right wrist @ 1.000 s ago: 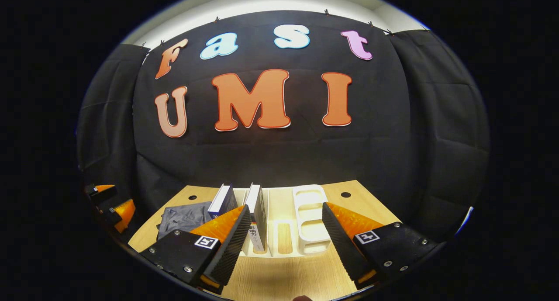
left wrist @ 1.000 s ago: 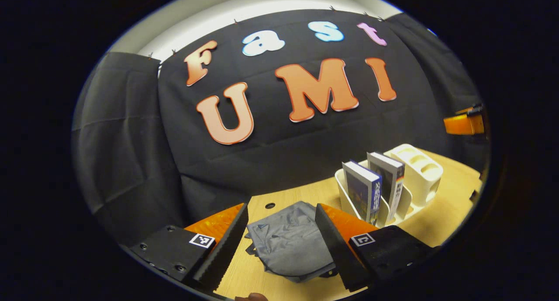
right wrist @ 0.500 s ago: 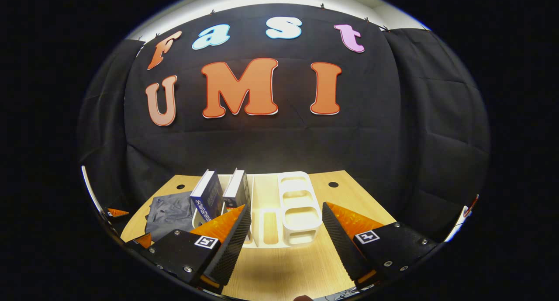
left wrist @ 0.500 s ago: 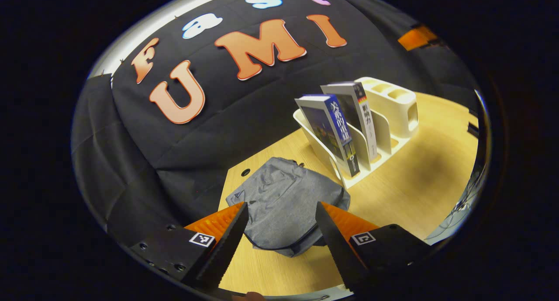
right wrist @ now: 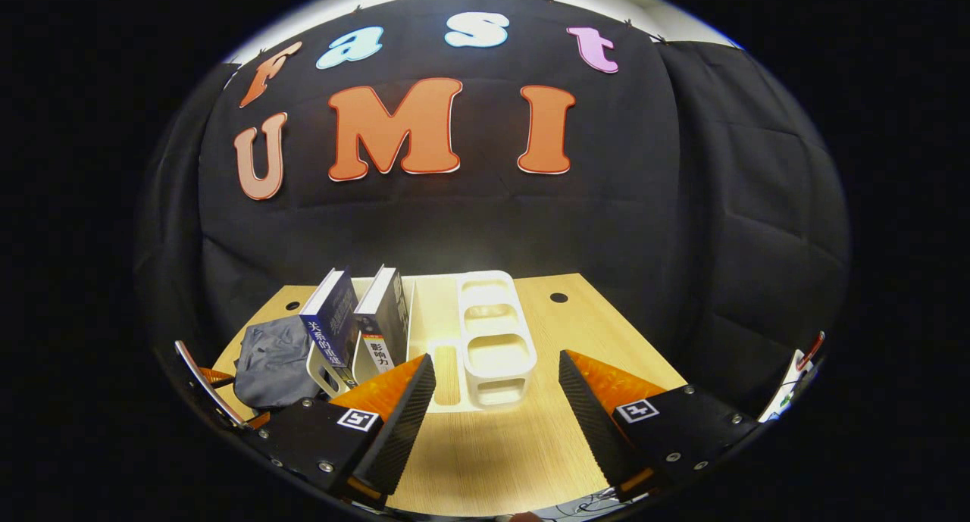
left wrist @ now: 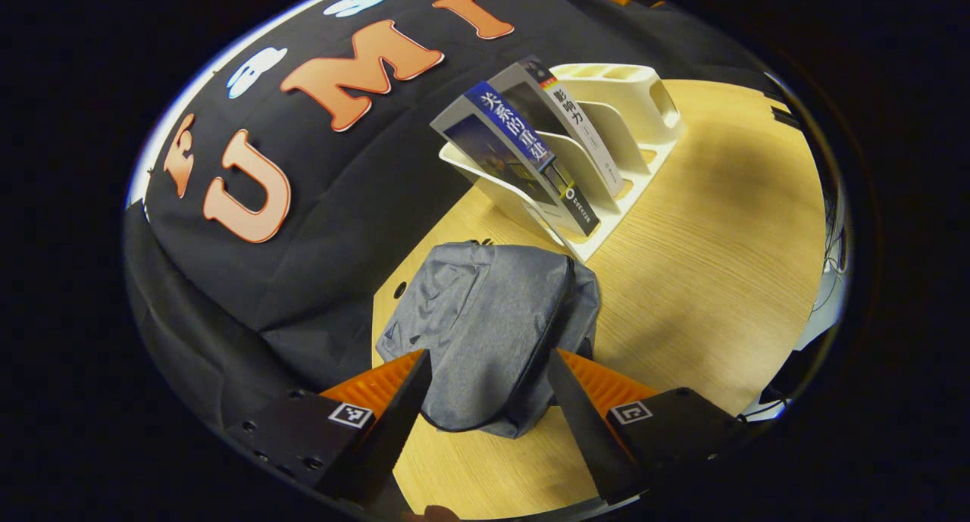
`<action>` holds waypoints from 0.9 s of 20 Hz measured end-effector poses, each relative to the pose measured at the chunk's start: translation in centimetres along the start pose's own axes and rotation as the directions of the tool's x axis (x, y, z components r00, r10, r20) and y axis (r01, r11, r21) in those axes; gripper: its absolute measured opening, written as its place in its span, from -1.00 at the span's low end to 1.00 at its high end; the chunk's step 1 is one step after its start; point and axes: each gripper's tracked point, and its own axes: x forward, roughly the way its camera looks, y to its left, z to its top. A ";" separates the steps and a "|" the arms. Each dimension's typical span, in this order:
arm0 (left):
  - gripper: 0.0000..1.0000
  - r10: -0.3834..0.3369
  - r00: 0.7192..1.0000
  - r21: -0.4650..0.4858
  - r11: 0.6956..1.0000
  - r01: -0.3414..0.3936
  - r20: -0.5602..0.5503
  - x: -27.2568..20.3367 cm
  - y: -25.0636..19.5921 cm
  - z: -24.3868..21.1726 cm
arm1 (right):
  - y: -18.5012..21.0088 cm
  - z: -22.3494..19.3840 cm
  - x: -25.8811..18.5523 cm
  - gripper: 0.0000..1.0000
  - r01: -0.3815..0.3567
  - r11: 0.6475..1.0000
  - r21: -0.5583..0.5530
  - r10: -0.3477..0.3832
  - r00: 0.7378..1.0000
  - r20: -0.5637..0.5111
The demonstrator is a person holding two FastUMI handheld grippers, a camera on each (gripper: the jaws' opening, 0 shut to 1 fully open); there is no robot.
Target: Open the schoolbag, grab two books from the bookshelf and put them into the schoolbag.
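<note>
Your schoolbag point(left wrist: 485, 332) lies zipped beside the bookshelf point(left wrist: 606, 120), both books point(left wrist: 515, 158) standing in it. Your left gripper point(left wrist: 485, 423) hovers over the bag, fingers apart; right gripper point(right wrist: 492, 416) likewise spread, empty. Everything remains.

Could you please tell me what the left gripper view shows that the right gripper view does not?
Left gripper view: the zipper on the schoolbag, apparently closed, seen between the open jaws of the left gripper. Right gripper view: the right gripper, jaws open, facing the empty compartments of the bookshelf. Shared: the grey schoolbag, two books standing in the white bookshelf, the wooden table.
</note>
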 end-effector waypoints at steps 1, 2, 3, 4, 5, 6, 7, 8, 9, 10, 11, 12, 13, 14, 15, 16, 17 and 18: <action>0.94 -0.008 1.000 0.009 1.000 0.008 -0.012 0.8 -0.3 -0.3 | 0.0 -0.1 0.1 0.95 0.002 1.000 -0.001 -0.002 1.000 -0.005; 0.96 -0.013 1.000 0.016 1.000 0.013 -0.019 1.5 -0.6 -0.7 | 0.0 -0.1 0.3 0.95 0.005 1.000 -0.001 -0.005 1.000 -0.009; 0.96 -0.012 1.000 0.031 0.999 0.013 -0.024 2.1 -0.7 -0.8 | 0.0 -0.3 0.4 0.95 0.007 1.000 -0.003 -0.007 1.000 -0.015; 0.96 -0.002 1.000 0.047 0.999 0.004 -0.031 2.5 -0.4 -0.9 | 0.1 -0.3 0.5 0.95 0.008 1.000 -0.005 -0.008 1.000 -0.020; 0.95 0.002 0.999 0.056 0.998 0.001 -0.042 2.8 -0.3 -1.1 | 0.1 -0.4 0.6 0.96 0.009 1.000 -0.005 -0.009 1.000 -0.024; 0.95 -0.001 0.998 0.054 0.999 0.004 -0.055 3.1 -0.3 -1.6 | 0.2 -0.5 0.7 0.95 0.009 1.000 -0.004 -0.009 1.000 -0.029; 0.95 -0.007 0.998 0.046 0.999 0.011 -0.069 3.6 -0.4 -1.8 | 0.3 -0.6 0.9 0.95 0.007 1.000 -0.003 -0.008 0.999 -0.034; 0.95 -0.011 0.997 0.043 0.999 0.015 -0.078 3.8 -0.4 -1.9 | 0.4 -0.7 1.0 0.95 0.006 1.000 0.000 -0.006 0.999 -0.038; 0.95 -0.005 0.997 0.053 0.999 0.010 -0.078 4.1 -0.3 -1.8 | 0.6 -0.8 1.1 0.96 0.003 1.000 0.001 -0.003 0.999 -0.042; 0.94 -0.001 0.998 0.070 0.998 0.006 -0.068 4.1 -0.1 -1.5 | 0.7 -0.8 1.2 0.96 0.002 1.000 0.001 -0.001 0.999 -0.043; 0.89 0.003 0.998 0.087 0.996 0.002 -0.059 3.8 0.0 -1.4 | 0.9 -0.8 1.3 0.96 -0.001 1.000 0.000 0.001 0.999 -0.045; 0.67 -0.002 0.999 0.095 0.995 0.007 -0.054 3.8 -0.2 -1.2 | 1.0 -0.8 1.4 0.96 -0.005 1.000 -0.001 0.005 0.999 -0.047; 0.44 -0.013 0.998 0.094 0.995 0.018 -0.054 3.8 -0.6 -1.1 | 1.2 -0.8 1.5 0.96 -0.009 1.000 0.000 0.009 0.999 -0.050; 0.13 -0.028 0.998 0.092 0.995 0.033 -0.062 3.8 -0.9 -1.2 | 1.3 -0.8 1.6 0.96 -0.012 1.000 0.004 0.012 0.999 -0.052; -0.05 -0.050 0.996 0.089 0.994 0.056 -0.076 3.9 -1.3 -1.3 | 1.4 -0.8 1.7 0.96 -0.014 1.000 0.011 0.015 0.998 -0.053; -0.22 -0.059 0.995 0.077 0.995 0.065 -0.081 4.0 -1.4 -1.2 | 1.5 -0.8 1.7 0.96 -0.016 1.000 0.019 0.017 0.998 -0.054; -0.40 -0.077 0.991 0.057 0.995 0.084 -0.105 4.0 -1.6 -1.6 | 1.4 -0.8 1.8 0.96 -0.018 0.999 0.029 0.019 0.998 -0.055; -0.86 -0.089 0.990 0.041 0.995 0.094 -0.112 3.8 -1.6 -1.7 | 1.3 -0.9 1.9 0.96 -0.016 0.999 0.039 0.019 0.998 -0.057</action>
